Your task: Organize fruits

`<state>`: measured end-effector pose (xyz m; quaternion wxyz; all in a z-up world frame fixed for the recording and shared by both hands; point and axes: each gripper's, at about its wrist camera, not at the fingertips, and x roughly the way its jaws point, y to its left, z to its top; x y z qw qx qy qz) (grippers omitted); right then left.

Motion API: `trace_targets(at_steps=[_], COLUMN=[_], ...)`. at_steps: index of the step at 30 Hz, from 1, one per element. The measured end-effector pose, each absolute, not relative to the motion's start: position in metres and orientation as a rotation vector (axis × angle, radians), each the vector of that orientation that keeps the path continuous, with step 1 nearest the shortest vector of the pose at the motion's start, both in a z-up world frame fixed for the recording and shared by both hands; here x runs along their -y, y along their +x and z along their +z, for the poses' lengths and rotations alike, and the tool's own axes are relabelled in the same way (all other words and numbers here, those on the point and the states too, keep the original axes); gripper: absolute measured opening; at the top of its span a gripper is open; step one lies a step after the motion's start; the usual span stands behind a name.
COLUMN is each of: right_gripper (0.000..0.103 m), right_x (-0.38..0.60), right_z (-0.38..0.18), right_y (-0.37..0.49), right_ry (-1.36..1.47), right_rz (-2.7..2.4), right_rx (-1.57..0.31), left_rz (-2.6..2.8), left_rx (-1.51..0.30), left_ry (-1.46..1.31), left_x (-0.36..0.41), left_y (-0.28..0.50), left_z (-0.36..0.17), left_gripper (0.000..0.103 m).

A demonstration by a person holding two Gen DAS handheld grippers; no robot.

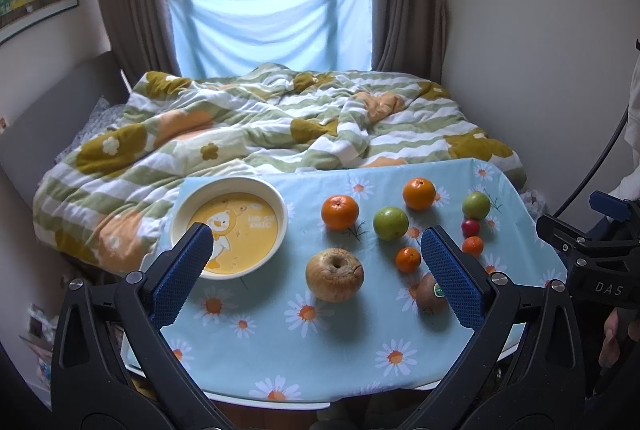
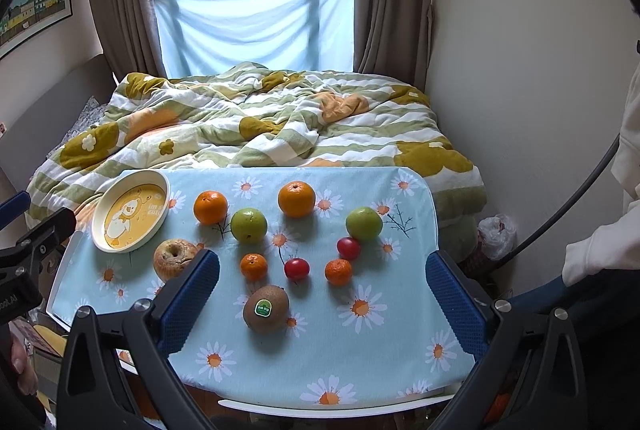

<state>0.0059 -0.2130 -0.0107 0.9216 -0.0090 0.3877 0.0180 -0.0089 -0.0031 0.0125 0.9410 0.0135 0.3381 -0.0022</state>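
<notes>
Blue daisy-print cloth (image 2: 360, 350) covers the little table, and the fruit sits loose on it, none in the bowl yet. Taking the yellow duck bowl (image 2: 162, 186) as the landmark: it's at the far left corner of the cloth, with writing inside that looks like "I'm so cute", though it's too small to be sure. Just right of the bowl is an orange (image 2: 210, 207), and just in front of the bowl a wrinkly brownish apple (image 2: 172, 256). Further right of the bowl come a green apple (image 2: 248, 225), another orange (image 2: 296, 199) and a second green apple (image 2: 363, 223). Well to the bowl's right and nearer the camera are two small tangerines (image 2: 253, 267), two red cherry-like fruits (image 2: 297, 268) and a kiwi (image 2: 266, 308) with a green sticker I can't read.

Left gripper (image 1: 316, 254) has its blue pads spread wide, holding nothing. Right gripper (image 2: 323, 280) is the same, fingers wide apart over the kiwi. "DAS" shows on the right gripper's body in the left view.
</notes>
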Motion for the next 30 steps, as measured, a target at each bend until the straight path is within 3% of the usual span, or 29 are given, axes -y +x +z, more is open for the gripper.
trace_targets(at_steps=[17, 30], right_gripper=[0.103, 0.103], right_x=[0.228, 0.239], right_z=[-0.017, -0.082], right_y=[0.008, 0.019], right_ry=[-0.035, -0.075], right_rz=[0.053, 0.227], right_rx=[-0.797, -0.904], left_rz=[0.027, 0.037], left_rx=[-0.725, -0.864], left_ry=[0.028, 0.043], left_x=[0.009, 0.019], left_y=[-0.005, 0.021], left_z=[0.0, -0.069], left_gripper=[0.103, 0.103])
